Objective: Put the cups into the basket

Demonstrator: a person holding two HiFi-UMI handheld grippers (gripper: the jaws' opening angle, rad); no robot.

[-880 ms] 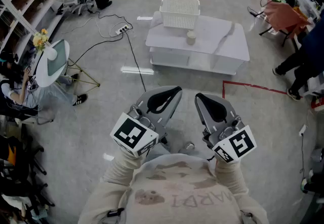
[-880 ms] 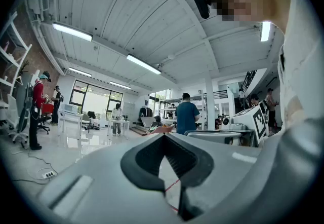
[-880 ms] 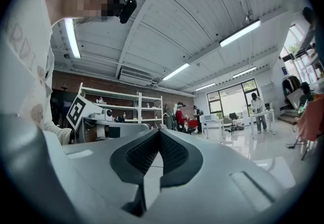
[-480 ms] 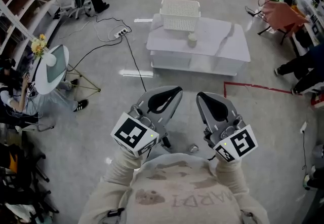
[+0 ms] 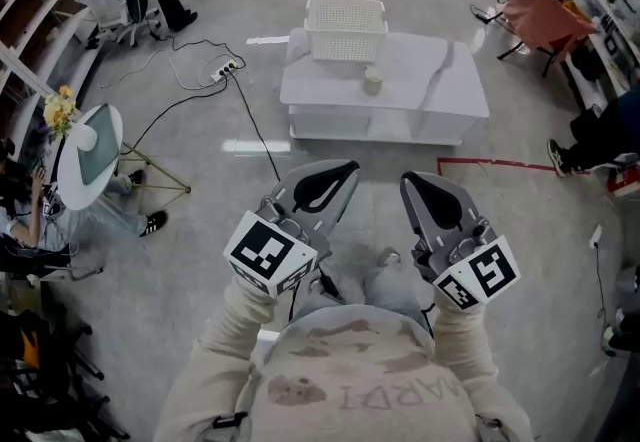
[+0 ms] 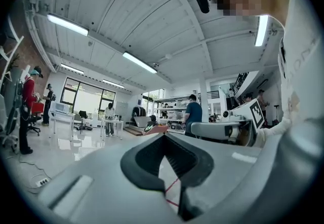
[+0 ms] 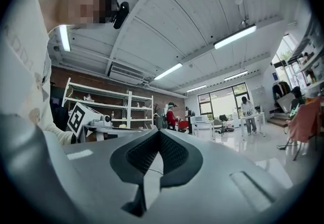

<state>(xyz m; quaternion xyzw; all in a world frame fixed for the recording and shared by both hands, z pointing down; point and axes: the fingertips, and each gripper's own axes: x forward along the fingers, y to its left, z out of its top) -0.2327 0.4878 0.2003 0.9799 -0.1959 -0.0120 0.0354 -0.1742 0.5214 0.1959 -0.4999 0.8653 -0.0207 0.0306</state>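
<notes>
A white slatted basket (image 5: pixel 345 28) stands at the far edge of a low white table (image 5: pixel 440 95), well ahead of me. One pale cup (image 5: pixel 373 80) stands upright on the tabletop just in front of the basket's right corner. My left gripper (image 5: pixel 347 168) and right gripper (image 5: pixel 408 179) are held side by side close to my chest, far short of the table. Both are shut with nothing between the jaws. The left gripper view (image 6: pixel 163 136) and the right gripper view (image 7: pixel 159 132) tilt upward and show only ceiling and room, no cup or basket.
A power strip (image 5: pixel 226 69) with black cables lies on the floor left of the table. A red tape line (image 5: pixel 490 167) runs along the floor at the right. A round side table (image 5: pixel 88 145) stands at the left, an orange-draped chair (image 5: pixel 545 20) and a person (image 5: pixel 600 125) at the right.
The view has shifted a little as I step forward, and the table sits slightly lower and nearer. Both grippers have drifted slightly apart and stay shut. The person at the right has moved.
</notes>
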